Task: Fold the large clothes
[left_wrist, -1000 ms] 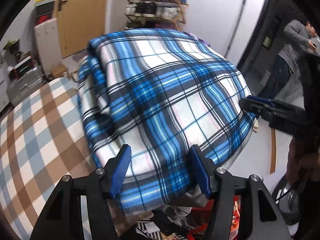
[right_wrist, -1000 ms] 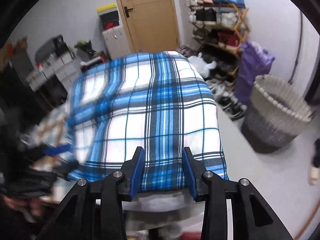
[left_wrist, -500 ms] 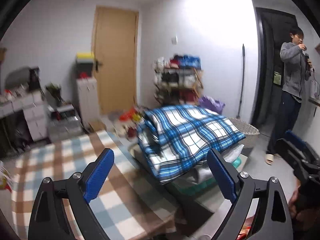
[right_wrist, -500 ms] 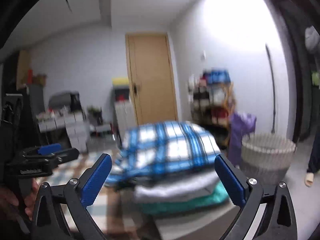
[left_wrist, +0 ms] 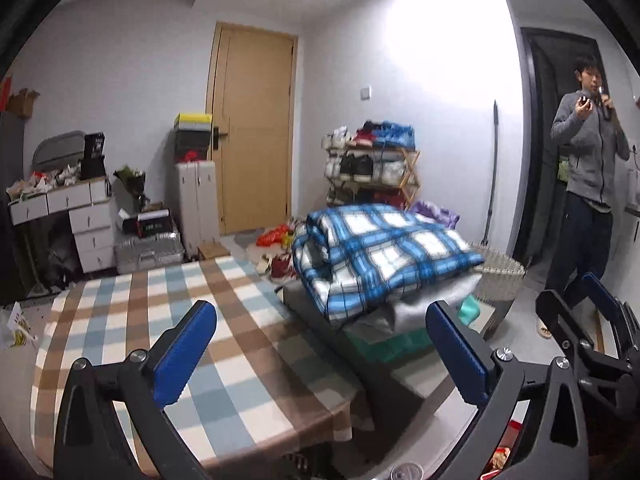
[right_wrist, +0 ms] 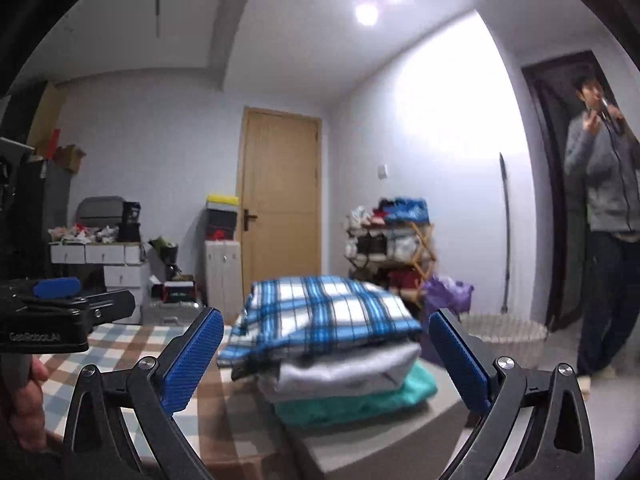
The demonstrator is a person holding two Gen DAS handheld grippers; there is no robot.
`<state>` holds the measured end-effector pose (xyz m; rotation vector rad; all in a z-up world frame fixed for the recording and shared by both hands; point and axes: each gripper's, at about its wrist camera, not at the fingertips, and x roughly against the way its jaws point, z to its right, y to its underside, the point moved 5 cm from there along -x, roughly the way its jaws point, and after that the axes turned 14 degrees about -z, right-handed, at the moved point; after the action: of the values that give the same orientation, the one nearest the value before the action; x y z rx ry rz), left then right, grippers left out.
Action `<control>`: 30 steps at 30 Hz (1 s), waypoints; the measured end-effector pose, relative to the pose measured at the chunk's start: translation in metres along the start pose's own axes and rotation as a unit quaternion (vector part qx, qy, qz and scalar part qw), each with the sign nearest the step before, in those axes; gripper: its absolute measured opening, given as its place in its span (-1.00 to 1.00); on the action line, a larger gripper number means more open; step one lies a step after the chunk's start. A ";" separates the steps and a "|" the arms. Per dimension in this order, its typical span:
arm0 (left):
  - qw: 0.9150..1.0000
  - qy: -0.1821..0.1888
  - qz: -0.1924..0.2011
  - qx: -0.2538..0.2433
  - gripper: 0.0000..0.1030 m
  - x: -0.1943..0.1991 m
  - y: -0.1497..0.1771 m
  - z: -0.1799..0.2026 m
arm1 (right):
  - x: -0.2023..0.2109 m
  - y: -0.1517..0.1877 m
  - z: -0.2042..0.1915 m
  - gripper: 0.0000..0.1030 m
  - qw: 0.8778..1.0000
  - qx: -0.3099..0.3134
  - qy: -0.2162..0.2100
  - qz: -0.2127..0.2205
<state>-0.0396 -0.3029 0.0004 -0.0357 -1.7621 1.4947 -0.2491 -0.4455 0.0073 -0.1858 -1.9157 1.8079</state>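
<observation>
A folded blue plaid garment (left_wrist: 380,248) (right_wrist: 324,316) lies on top of a stack, over a folded grey piece (right_wrist: 340,372) and a teal piece (right_wrist: 360,400), beside the checked table (left_wrist: 160,320). My left gripper (left_wrist: 320,352) is open and empty, pulled back well short of the stack. My right gripper (right_wrist: 326,358) is open and empty, also back from the stack. The left gripper also shows at the left edge of the right wrist view (right_wrist: 56,312).
A person in a grey sweater (left_wrist: 588,184) stands at the right by a dark doorway. A woven basket (right_wrist: 504,328) sits behind the stack. A shoe rack (left_wrist: 372,172), a wooden door (left_wrist: 256,128) and cluttered drawers (left_wrist: 72,216) line the far wall.
Both grippers let go of the plaid garment, opened wide and drew back and up from it. The garment now rests on the stack.
</observation>
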 end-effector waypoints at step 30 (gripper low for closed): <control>1.000 -0.009 -0.027 -0.009 0.98 -0.007 0.018 0.012 | 0.002 0.021 0.004 1.00 0.998 -0.012 0.045 -0.031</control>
<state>-0.0508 -0.3108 -0.0182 0.0157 -1.7767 1.4454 -0.2576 -0.4462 -0.0125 -0.2108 -1.8614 1.7080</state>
